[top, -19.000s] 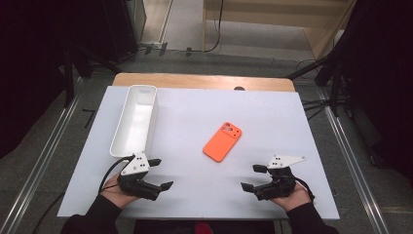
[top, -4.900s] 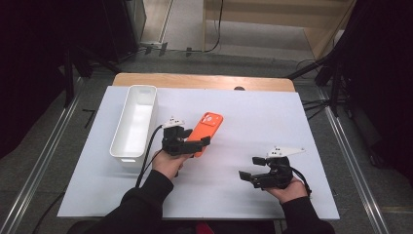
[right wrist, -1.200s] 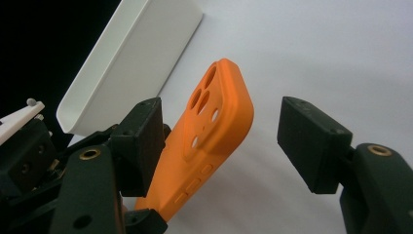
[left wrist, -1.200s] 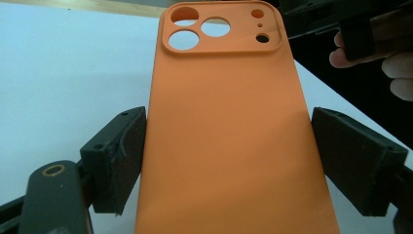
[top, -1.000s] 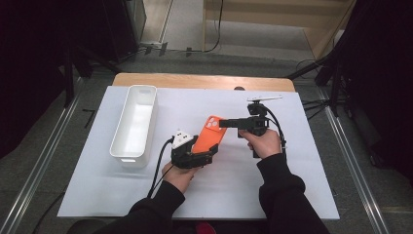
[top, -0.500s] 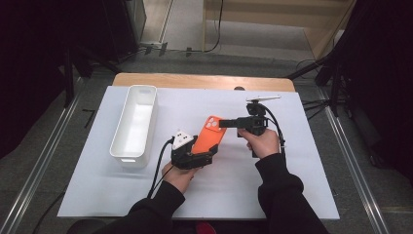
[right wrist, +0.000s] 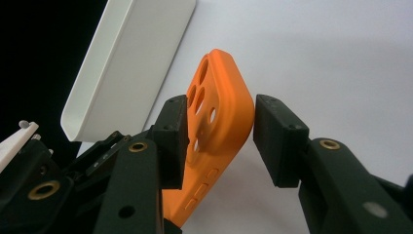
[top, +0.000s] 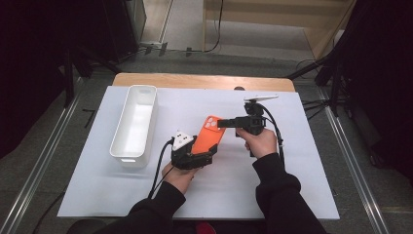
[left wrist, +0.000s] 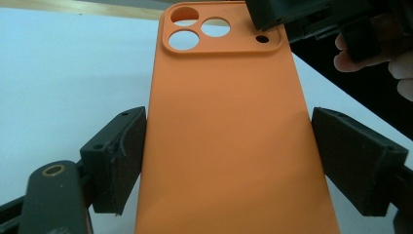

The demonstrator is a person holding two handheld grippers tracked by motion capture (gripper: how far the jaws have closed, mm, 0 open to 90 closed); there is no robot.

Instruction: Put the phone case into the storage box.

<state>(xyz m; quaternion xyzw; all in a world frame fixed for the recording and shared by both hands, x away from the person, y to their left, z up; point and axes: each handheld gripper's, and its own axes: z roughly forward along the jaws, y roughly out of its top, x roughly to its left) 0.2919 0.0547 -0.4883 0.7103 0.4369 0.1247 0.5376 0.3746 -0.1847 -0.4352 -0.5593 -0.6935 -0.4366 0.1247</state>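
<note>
High view: orange phone case (top: 208, 135) held tilted above white table (top: 302, 185), lower end clamped in left gripper (top: 194, 157); right gripper (top: 225, 123) at camera-cutout end, jaws just been closing w/ case between. White bin (top: 132, 124) just left of case, empty.

Left gripper view: pads (left wrist: 119, 151) hugging case (left wrist: 229, 146) edges, grip firm.

Right gripper view: right gripper (right wrist: 219, 129) straddling top corner of case (right wrist: 221, 112); left pad (right wrist: 173, 134) touching, right pad w/ slight gap, not yet clamped. Prob. handover to right gripper, maybe then to bin (right wrist: 131, 58).
</note>
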